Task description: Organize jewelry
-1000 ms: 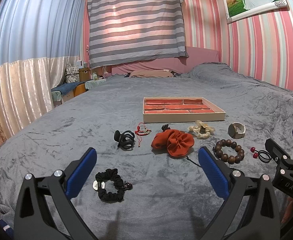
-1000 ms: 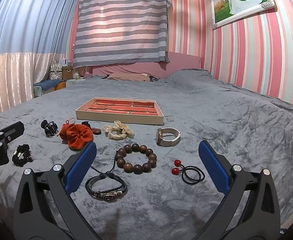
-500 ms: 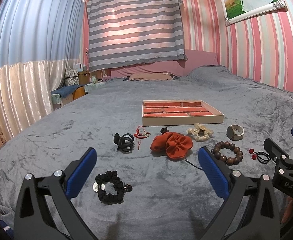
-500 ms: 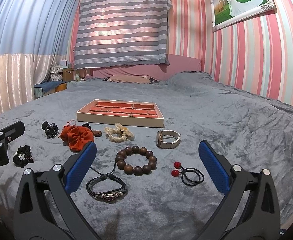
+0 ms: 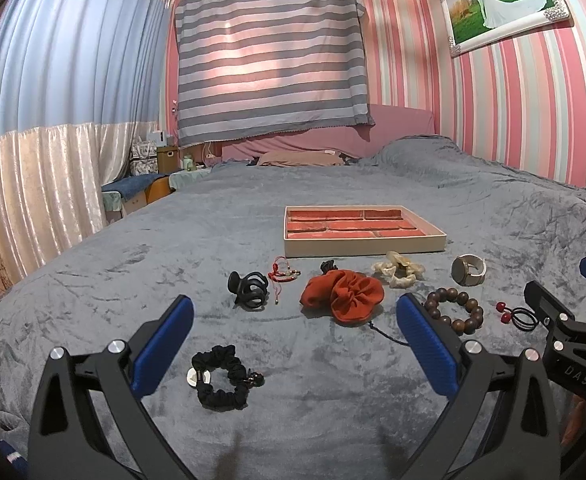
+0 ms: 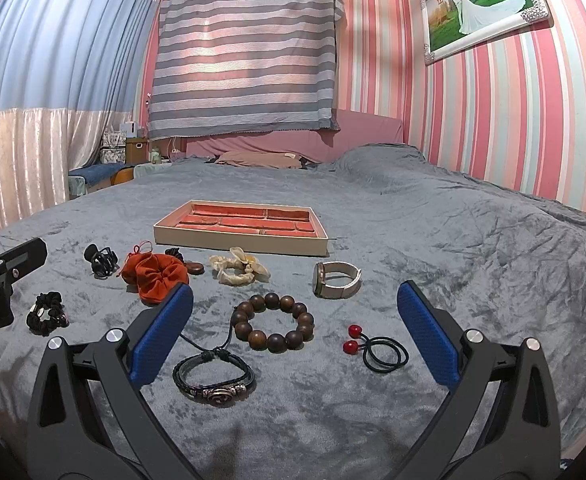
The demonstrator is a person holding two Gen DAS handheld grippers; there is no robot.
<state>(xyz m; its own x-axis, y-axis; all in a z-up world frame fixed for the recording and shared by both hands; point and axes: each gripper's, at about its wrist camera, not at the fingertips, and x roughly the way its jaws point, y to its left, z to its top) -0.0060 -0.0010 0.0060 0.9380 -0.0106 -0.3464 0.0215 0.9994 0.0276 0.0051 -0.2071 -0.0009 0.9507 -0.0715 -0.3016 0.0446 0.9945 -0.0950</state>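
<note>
Both grippers, left and right, hover agape over the blanket; bracelets lie near, tray far.

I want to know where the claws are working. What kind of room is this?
Most likely a bedroom: a big bed under a grey blanket, a pillow at its head, and a framed wedding photo on the striped wall.

My feeds sharp, dim pinkish; backlight glows through striped curtain far beyond claws; fisheye bends edges, corners black.
</note>
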